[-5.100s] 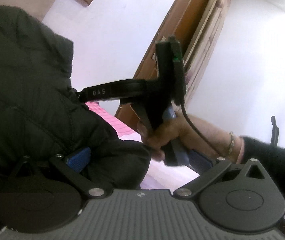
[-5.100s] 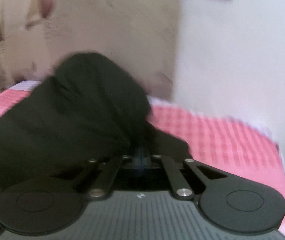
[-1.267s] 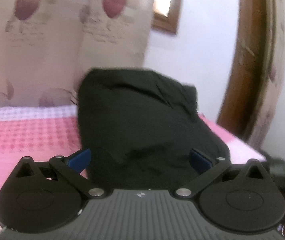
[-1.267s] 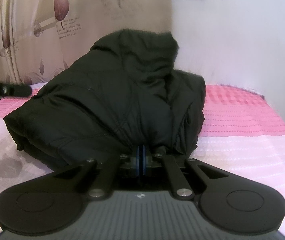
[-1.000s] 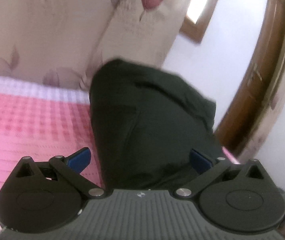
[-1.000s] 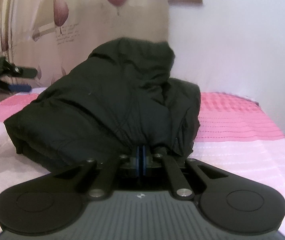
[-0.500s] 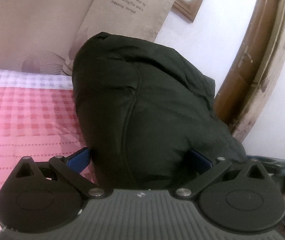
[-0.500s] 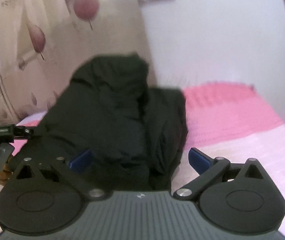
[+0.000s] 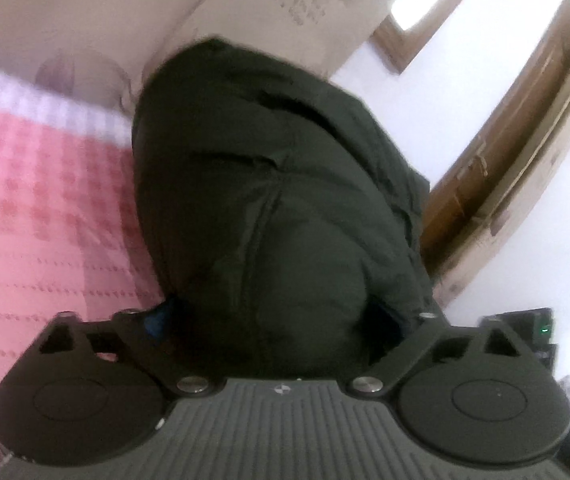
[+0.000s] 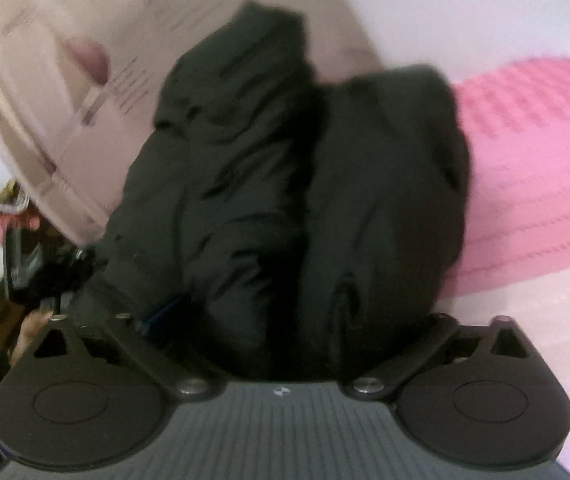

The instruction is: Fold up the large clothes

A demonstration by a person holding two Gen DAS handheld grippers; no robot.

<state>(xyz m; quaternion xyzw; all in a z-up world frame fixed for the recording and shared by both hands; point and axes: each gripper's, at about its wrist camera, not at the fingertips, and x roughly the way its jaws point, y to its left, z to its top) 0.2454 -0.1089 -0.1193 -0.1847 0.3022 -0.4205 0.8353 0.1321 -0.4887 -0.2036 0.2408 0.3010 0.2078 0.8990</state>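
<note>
Jacket (image 9: 285, 208) lies bundled in a thick dark heap on the pink bed (image 9: 45, 208), folded over on itself, with a curtain (image 9: 85, 20) behind it. Both grippers have come in at its near edge from opposite ends. The left gripper (image 9: 281, 320) has its jaws spread wide about the padded bulk and they have just been closing, with the fabric between them; the blue pads are half buried in cloth, so it seems they are not yet biting, though the blur makes that hard to judge. The right gripper (image 10: 285, 316) also stands wide, its jaws having just narrowed a little around two stacked folds of the jacket.

The step in hand looks like regrasping the bundle for a further fold or a tidy-up. Next, each gripper would need to close firmly on all the layers, since puffy cloth springs back and slips out of a shallow pinch.
</note>
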